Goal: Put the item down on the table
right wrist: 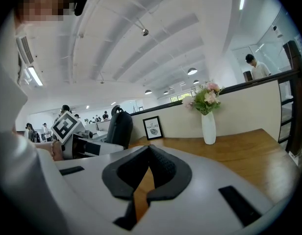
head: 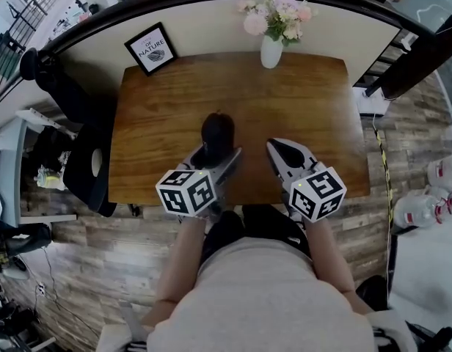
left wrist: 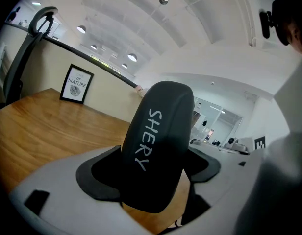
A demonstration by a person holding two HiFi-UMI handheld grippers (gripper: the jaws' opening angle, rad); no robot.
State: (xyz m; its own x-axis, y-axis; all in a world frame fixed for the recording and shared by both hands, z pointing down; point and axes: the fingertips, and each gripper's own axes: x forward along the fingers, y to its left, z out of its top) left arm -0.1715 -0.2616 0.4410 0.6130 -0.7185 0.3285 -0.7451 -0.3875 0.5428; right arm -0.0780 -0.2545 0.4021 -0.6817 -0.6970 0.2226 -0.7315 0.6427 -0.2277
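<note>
In the head view, the tabletop [head: 160, 123] is brown wood with a visible grain and rounded corners. At its far edge a small black picture frame [head: 151, 48] leans at the left and a white vase [head: 271, 50] with pale flowers stands near the middle. The near half of the wood has much free room. The left tool [head: 215, 156] pinches a black case [head: 217, 133] over the middle of the tabletop. The case is smooth, oblong and has round ends. Its long axis points away from the person. The right tool [head: 279, 151] is just beside it on the right, apart from it.

In the left gripper view, the dark pads [left wrist: 99, 173] of the left tool [left wrist: 151, 169] press on both sides of the case [left wrist: 158, 141]. The matte case carries the letters SHERY and rises up from the jaws, leaning a little to the right.

In the right gripper view, the right tool [right wrist: 148, 153] has its ribbed jaws pressed together with nothing between them. The case [right wrist: 119, 126] stands nearly upright at the left. Its lower end is hidden, so I cannot tell if it touches the wood.
</note>
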